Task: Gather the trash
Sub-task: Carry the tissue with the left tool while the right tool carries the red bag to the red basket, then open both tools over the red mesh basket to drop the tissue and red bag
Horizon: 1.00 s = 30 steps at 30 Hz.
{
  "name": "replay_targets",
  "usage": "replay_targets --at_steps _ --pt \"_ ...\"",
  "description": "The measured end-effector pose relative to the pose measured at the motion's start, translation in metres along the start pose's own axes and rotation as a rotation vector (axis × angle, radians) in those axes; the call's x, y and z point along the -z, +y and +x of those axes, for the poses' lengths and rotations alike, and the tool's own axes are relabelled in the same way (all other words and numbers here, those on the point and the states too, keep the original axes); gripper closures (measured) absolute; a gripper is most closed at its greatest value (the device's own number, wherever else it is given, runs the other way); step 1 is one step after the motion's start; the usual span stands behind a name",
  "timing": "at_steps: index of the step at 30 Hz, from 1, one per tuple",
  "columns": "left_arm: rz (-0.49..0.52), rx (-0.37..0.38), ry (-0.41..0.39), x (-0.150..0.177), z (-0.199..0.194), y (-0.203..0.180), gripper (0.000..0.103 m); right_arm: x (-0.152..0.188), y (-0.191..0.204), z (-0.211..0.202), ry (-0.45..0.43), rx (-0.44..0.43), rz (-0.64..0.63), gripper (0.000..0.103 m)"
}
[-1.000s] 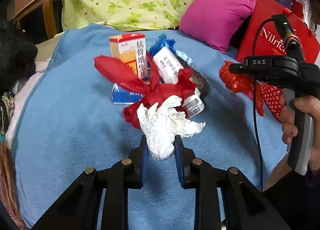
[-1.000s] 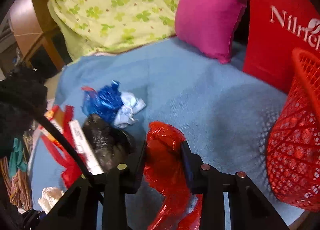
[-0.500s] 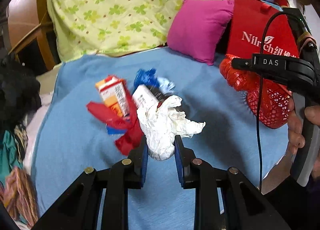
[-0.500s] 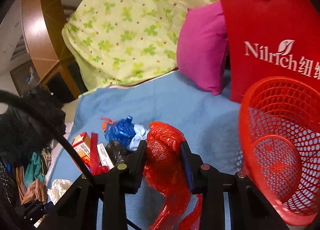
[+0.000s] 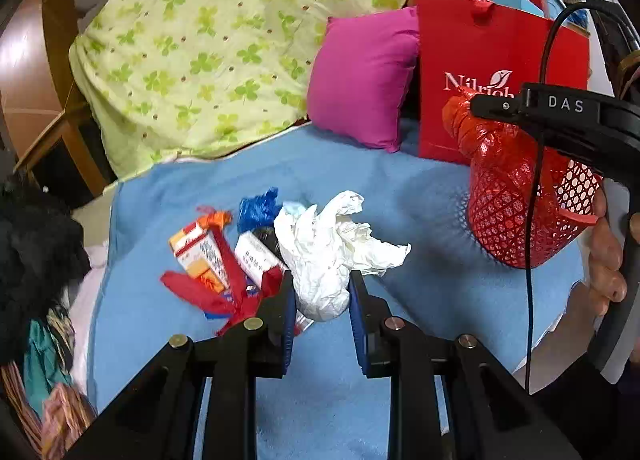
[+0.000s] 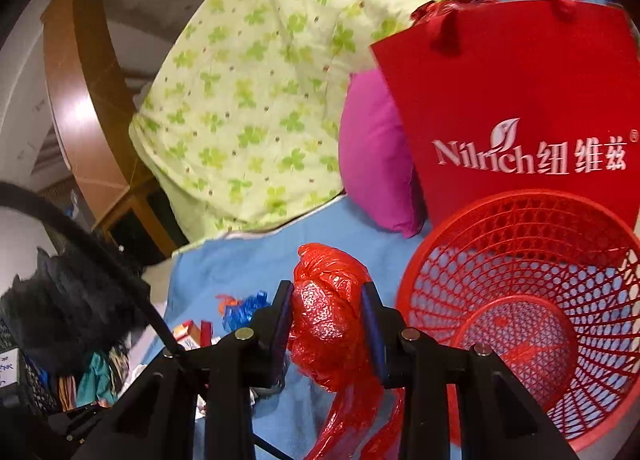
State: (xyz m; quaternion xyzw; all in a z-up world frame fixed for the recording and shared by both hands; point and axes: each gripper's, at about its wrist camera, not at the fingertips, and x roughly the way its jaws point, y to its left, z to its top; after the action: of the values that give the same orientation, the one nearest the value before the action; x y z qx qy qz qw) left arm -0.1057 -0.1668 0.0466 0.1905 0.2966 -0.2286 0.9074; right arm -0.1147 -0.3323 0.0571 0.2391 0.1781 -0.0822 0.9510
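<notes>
A blue blanket (image 5: 420,220) is covering the bed, with a green clover-print quilt (image 5: 224,44) heaped at its far end and wooden furniture showing behind that on the left.

Nearest in the left wrist view, the left gripper (image 5: 322,292) is clenching a crumpled white tissue (image 5: 324,256) between its blue-faced fingers, and the wad is hanging clear above the blanket. Just beyond it a small heap of trash is lying on the blanket: a red plastic strip (image 5: 208,296), an orange and white box (image 5: 196,252), a white box (image 5: 256,256) beside it, and a scrap of blue plastic (image 5: 258,208) at the far side of the heap.

To the right, a person's hand (image 5: 608,260) is gripping the handle of the right gripper (image 6: 326,320), whose jaws are clamping a bunched red plastic bag (image 6: 332,324); the bag's tail is dangling below the fingers. In the right wrist view the bag is hanging just left of a red mesh basket (image 6: 520,220), whose open mouth is tilting toward the camera, and the bag is outside its rim.

Farther back, a red paper shopping bag (image 6: 500,100) with white lettering is standing upright right behind the basket. A pink cushion (image 5: 360,80) is leaning just left of it, against the quilt.
</notes>
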Motion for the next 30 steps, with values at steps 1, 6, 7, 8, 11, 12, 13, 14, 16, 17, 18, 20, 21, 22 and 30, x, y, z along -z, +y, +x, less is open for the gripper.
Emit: replay_targets --at_steps 1,6,7,8,11,12,13,14,16,17,18,20,21,22,30 --pt "0.007 0.001 -0.005 -0.002 -0.001 -0.003 0.077 -0.002 -0.004 -0.003 -0.012 0.001 0.01 0.067" --pt "0.042 0.006 -0.029 -0.018 -0.006 -0.02 0.077 -0.009 -0.023 -0.017 -0.059 0.006 0.06 0.067" --pt "0.046 0.009 -0.033 -0.02 -0.007 -0.023 0.077 -0.011 -0.028 -0.021 -0.073 0.01 0.068 0.067" --pt "0.052 0.01 -0.037 -0.023 -0.008 -0.026 0.077 -0.013 -0.032 -0.023 -0.083 0.017 0.073 0.067" --pt "0.074 0.018 -0.058 -0.035 -0.01 -0.038 0.077 -0.017 -0.048 -0.033 -0.12 0.023 0.117 0.067" --pt "0.08 0.025 -0.063 -0.038 -0.01 -0.041 0.077 -0.019 -0.056 -0.036 -0.135 0.028 0.138 0.067" --pt "0.085 0.031 -0.068 -0.042 -0.009 -0.045 0.077 -0.02 -0.06 -0.038 -0.141 0.032 0.15 0.067" --pt "0.09 0.036 -0.072 -0.045 -0.009 -0.049 0.077 -0.022 -0.068 -0.041 -0.149 0.034 0.171 0.067" --pt "0.092 0.07 -0.087 -0.056 -0.005 -0.058 0.077 -0.026 -0.087 -0.049 -0.165 0.035 0.234 0.067" --pt "0.083 0.107 -0.093 -0.064 -0.003 -0.062 0.077 -0.027 -0.094 -0.053 -0.171 0.042 0.257 0.067" --pt "0.076 0.129 -0.095 -0.068 0.0 -0.064 0.077 -0.028 -0.103 -0.058 -0.181 0.052 0.284 0.067" --pt "0.053 0.209 -0.106 -0.087 0.007 -0.074 0.077 -0.029 -0.123 -0.064 -0.189 0.063 0.347 0.067" --pt "0.05 0.239 -0.115 -0.093 0.009 -0.079 0.077 -0.03 -0.133 -0.065 -0.188 0.065 0.38 0.067" --pt "0.048 0.276 -0.129 -0.1 0.012 -0.085 0.077 -0.03 -0.142 -0.066 -0.185 0.071 0.413 0.067" --pt "0.045 0.502 -0.053 -0.123 0.058 -0.135 0.062 -0.026 -0.177 -0.071 -0.161 0.087 0.524 0.048"
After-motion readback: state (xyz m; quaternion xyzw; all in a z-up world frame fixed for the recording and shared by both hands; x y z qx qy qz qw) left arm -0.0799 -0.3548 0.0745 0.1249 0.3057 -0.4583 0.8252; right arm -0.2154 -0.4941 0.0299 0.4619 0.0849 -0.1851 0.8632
